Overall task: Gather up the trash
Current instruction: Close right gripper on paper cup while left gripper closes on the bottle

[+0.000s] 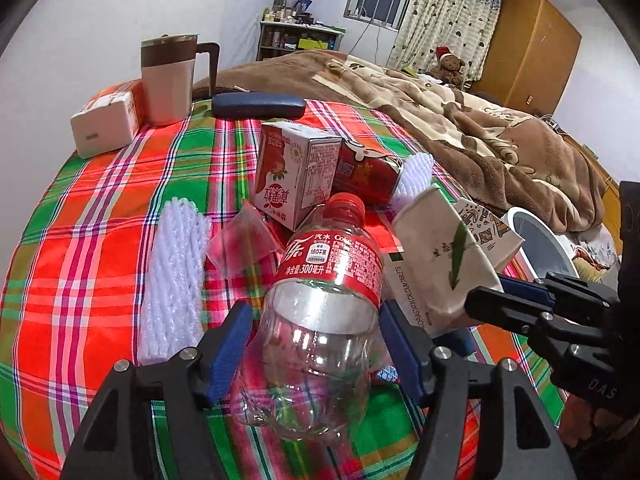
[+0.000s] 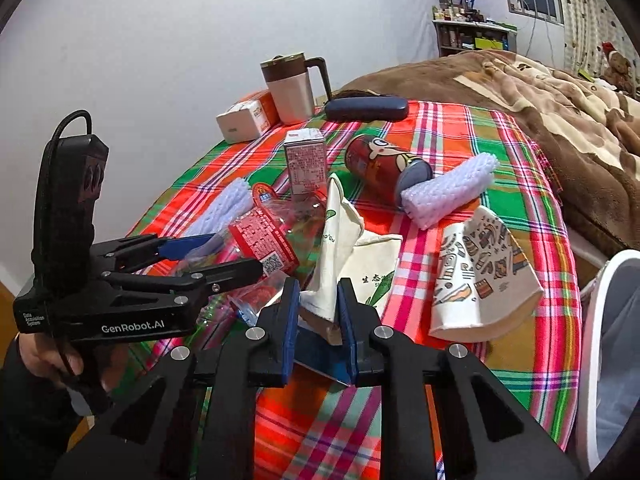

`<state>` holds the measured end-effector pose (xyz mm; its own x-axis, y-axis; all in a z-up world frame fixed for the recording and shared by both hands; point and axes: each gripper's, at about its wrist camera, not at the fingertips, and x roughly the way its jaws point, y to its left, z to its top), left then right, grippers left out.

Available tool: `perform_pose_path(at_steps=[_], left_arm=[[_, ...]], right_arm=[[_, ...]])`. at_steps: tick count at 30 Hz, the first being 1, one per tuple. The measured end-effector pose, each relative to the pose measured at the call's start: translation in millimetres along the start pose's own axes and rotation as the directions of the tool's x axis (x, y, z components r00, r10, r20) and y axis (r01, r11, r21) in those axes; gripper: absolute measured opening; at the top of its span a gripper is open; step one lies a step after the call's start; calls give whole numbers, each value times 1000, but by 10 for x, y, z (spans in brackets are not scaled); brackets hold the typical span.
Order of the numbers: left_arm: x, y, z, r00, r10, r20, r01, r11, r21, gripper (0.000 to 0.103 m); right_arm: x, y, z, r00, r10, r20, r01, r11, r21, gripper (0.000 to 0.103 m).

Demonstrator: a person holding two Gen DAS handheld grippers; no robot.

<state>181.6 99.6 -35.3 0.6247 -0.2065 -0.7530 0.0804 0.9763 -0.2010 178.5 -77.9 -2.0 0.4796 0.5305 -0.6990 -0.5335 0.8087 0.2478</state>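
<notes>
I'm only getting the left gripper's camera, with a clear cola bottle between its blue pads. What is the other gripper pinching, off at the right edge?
Observer: The right gripper is shut on a flattened white paper cup printed with green leaves.
Operator: What's that red thing behind the milk carton?
Observer: A red can lying on its side, with a cartoon character on it.
Operator: Is my bottle gripped yet?
Observer: No. The left gripper is open around the bottle.

Both handheld black plastic grippers, left gripper [image 2: 236,254] and right gripper [image 2: 318,320], have blue pads [image 2: 290,320], silver screws [image 2: 253,333], white "GenRobot.AI" lettering [image 2: 132,327] and a black cable [image 2: 70,120].
</notes>
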Motion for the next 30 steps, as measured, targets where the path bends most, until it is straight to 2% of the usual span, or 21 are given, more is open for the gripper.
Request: perform_pose_path(at_steps=[8,13,21,30], left_arm=[[-85,-40,-102,999,35,5,-35,999,-11,65],[-181,-88,-175,998,55,18,-54,998,-23,60],[-414,-103,-329,995,75,59,-70,994,-78,60],[-742,-271,-355,989,69,130,-58,994,-90,60]], right_arm=[[-115,-63,-14,1000,6,25,-6,1000,26,19],[-216,-83,-49,999,8,45,-9,999,33,19],[-374,-134,-122,998,-1,66,-2,999,47,19],[-577,-173,-186,994,-13,105,7,998,55,19]])
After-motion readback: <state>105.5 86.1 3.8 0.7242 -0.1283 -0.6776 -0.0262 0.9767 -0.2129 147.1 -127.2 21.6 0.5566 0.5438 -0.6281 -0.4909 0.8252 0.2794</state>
